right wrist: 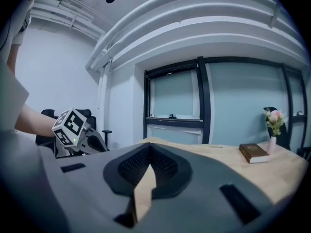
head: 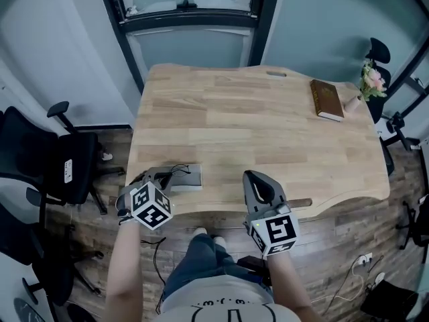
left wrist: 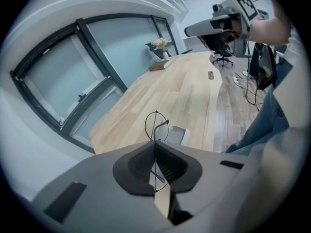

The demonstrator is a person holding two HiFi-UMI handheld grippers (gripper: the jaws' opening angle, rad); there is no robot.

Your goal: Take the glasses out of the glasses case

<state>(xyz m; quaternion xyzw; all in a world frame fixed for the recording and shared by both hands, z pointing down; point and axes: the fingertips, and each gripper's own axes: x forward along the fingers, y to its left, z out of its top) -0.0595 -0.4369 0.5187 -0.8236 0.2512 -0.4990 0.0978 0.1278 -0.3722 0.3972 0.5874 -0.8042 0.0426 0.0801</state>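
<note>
Head view, table (head: 255, 119): bare wood.
Glasses case (head: 190, 177): at the table's near edge.
Right gripper (right wrist: 149, 144): jaws together, empty.
Left gripper (left wrist: 154, 142): pinching the glasses, clear of the case.
Glasses (left wrist: 156, 125): light, thin wire, likely fragile; hold the frame gently.

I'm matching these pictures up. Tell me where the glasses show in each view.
Head view: lower left, glasses at the left gripper tip.
Left gripper view: centre, glasses pinched between the jaws.
Right gripper view: cannot be made out.
Shared landmark: the brown book.
</note>
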